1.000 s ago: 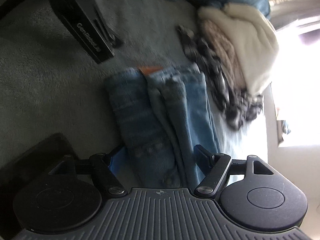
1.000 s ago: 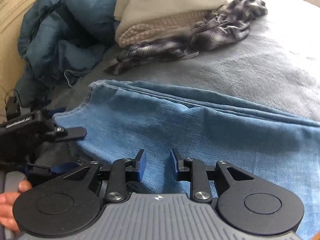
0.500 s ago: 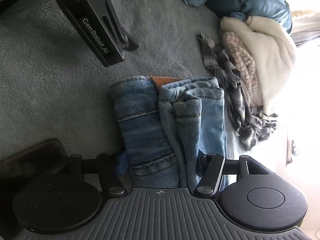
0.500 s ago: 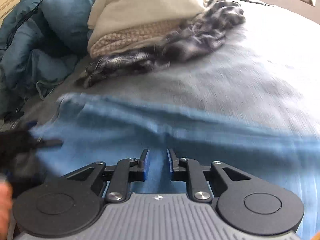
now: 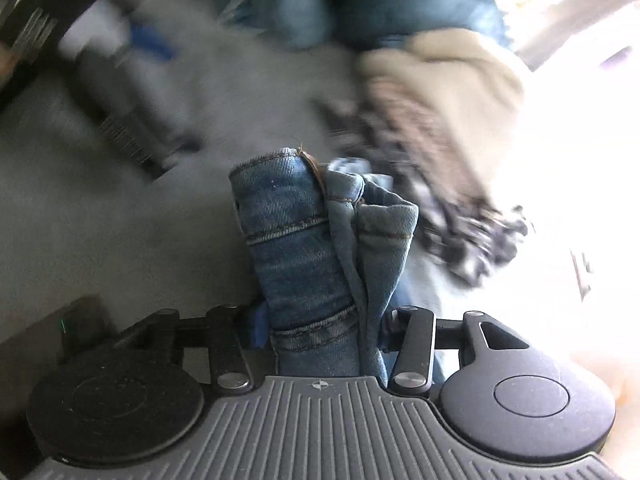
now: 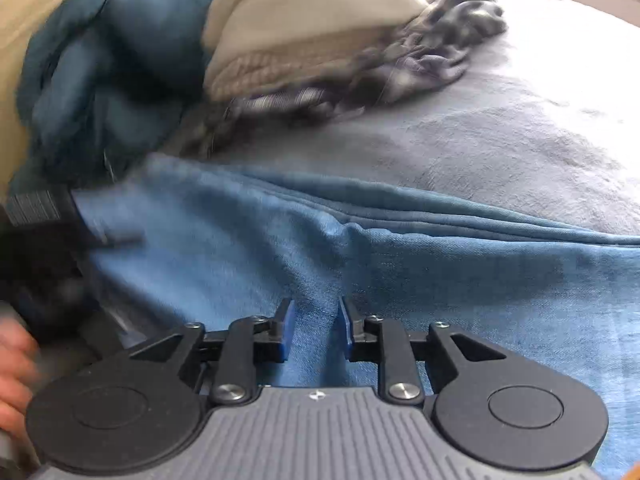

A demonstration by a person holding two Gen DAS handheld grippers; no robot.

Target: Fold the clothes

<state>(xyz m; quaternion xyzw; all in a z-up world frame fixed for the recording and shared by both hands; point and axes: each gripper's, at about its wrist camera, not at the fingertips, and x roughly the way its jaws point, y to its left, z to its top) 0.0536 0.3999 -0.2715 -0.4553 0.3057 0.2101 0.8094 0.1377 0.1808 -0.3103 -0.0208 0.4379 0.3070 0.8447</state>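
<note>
We now hold the bunched blue denim jeans (image 5: 316, 264) clamped in the left gripper (image 5: 320, 326), lifted; right gripper (image 6: 314, 330) stays narrow astride a fabric ridge, grip uncertain.

Left gripper (image 5: 320, 330) is clamped on bunched cloth; right gripper (image 6: 316, 330) has parted jaws.

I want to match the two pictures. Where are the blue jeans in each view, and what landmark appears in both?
Left wrist: jeans bunched at centre, between the left gripper fingers.
Right wrist: jeans spread across the lower half.
Shared landmark: cream sweater in the pile.
</note>
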